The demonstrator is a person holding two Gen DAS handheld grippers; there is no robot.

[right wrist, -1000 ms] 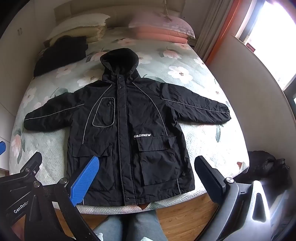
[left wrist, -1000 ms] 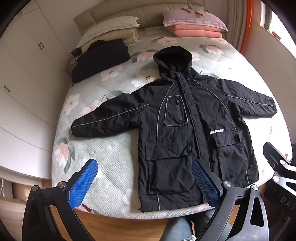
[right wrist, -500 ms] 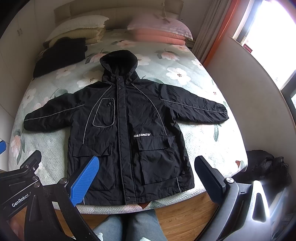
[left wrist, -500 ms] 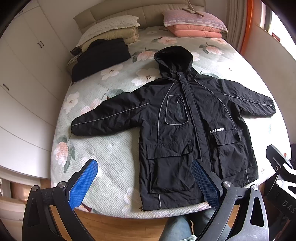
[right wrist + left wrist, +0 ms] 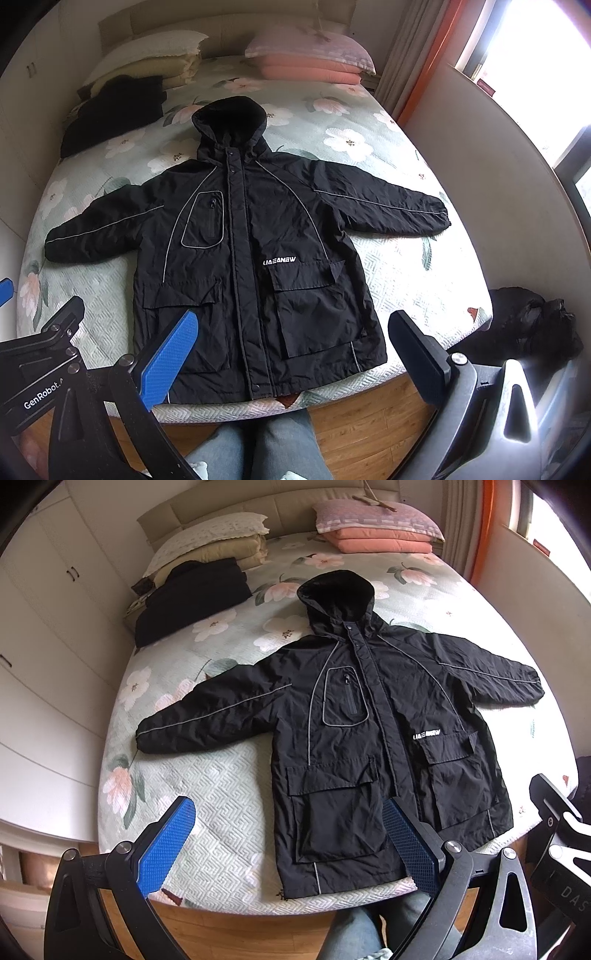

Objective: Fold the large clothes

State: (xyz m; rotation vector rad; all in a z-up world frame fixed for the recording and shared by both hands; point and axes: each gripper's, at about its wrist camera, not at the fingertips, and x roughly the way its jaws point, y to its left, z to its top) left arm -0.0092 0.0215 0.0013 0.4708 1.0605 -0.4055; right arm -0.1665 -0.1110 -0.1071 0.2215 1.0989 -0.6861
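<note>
While the jacket (image 5: 369, 731) lies spread face up across the middle of both frames, hood toward the pillows (image 5: 373, 524) at the top and hem at the near edge of the bed (image 5: 229, 775), we hold both grippers above it, touching nothing. Our left gripper (image 5: 288, 843) at the bottom of its frame has its 2 fingers spread wide; our right gripper (image 5: 291, 350) is spread too. We judge the coat soft, padded and fairly bulky, its shell probably slick, so a thin pinch may slide. The sleeve cuffs, at mid left (image 5: 147, 734) and right (image 5: 439, 218), look the best places to grip first, then the hem corners.
</note>
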